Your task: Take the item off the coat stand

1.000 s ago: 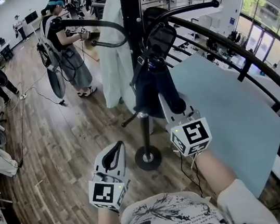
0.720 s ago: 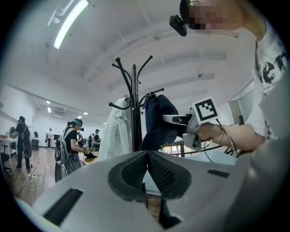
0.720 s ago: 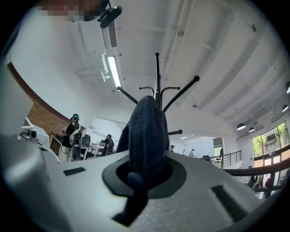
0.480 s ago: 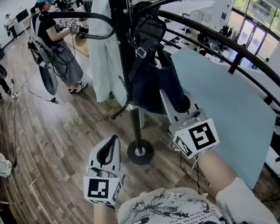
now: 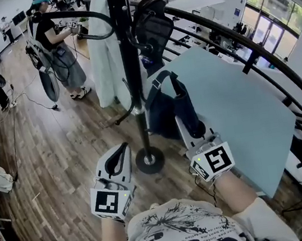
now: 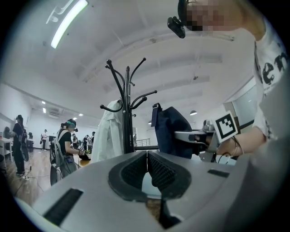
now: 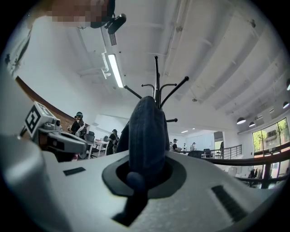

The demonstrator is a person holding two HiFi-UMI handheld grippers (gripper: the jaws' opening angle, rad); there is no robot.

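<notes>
Support: wood-plank floor [image 5: 60, 159] | on it: coat stand [image 5: 134, 91], round base down | on stand: white coat [image 5: 105, 56]

The person wore a white T-shirt [image 5: 180, 233] with a black sketch-like print and short sleeves [image 5: 257, 212]. The left gripper [image 5: 123, 148] and right gripper [image 5: 180, 120] had smooth, pale grey shells, rounded and tapering toward the tips, with dark ribbed pads [image 6: 136, 171] set in a black surround. Each carried a white cube, left [image 5: 110, 202] and right [image 5: 213, 161], printed with black square markers, with a small green light at one edge. A thin black cable [image 5: 198, 186] trailed beneath the right one.
</notes>
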